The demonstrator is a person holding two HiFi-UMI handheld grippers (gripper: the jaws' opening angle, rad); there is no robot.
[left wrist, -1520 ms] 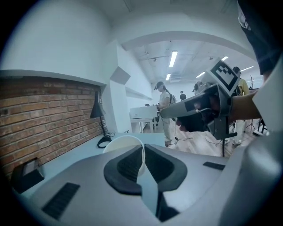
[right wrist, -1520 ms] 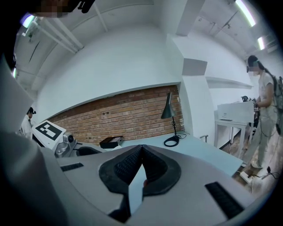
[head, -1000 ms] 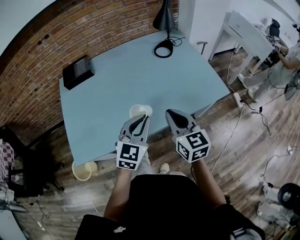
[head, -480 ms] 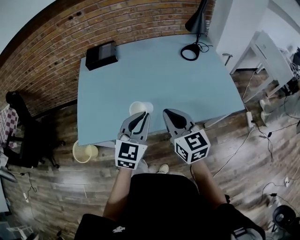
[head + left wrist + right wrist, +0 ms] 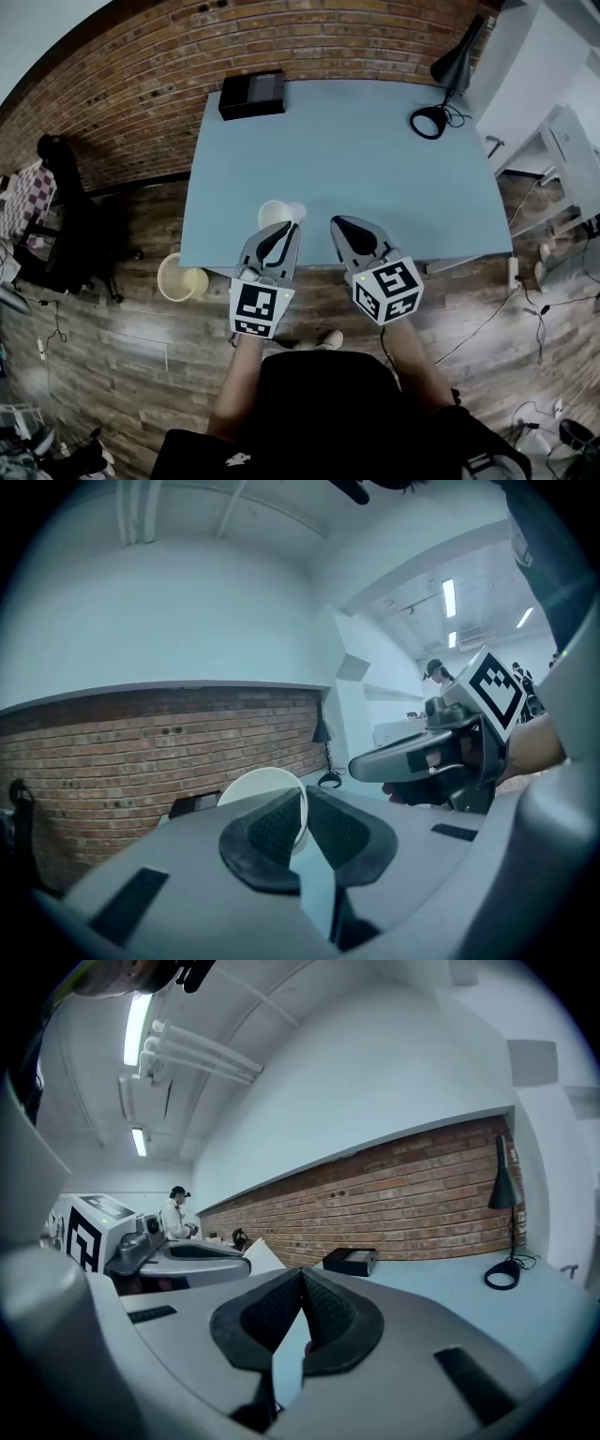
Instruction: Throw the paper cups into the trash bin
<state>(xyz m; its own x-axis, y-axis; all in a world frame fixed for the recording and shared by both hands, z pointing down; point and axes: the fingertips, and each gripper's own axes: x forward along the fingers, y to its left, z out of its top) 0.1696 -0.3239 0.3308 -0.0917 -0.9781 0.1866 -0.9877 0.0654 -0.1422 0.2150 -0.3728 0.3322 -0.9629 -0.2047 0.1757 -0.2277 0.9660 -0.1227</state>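
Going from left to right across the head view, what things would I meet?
black chair → trash bin → left tool, pinching the paper cup → right tool → black lamp

Left gripper clamped; right gripper closed.

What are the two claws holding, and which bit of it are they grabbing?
The left claw pinches a white paper cup by the thin wall at its rim. The right claw is shut and holds nothing.
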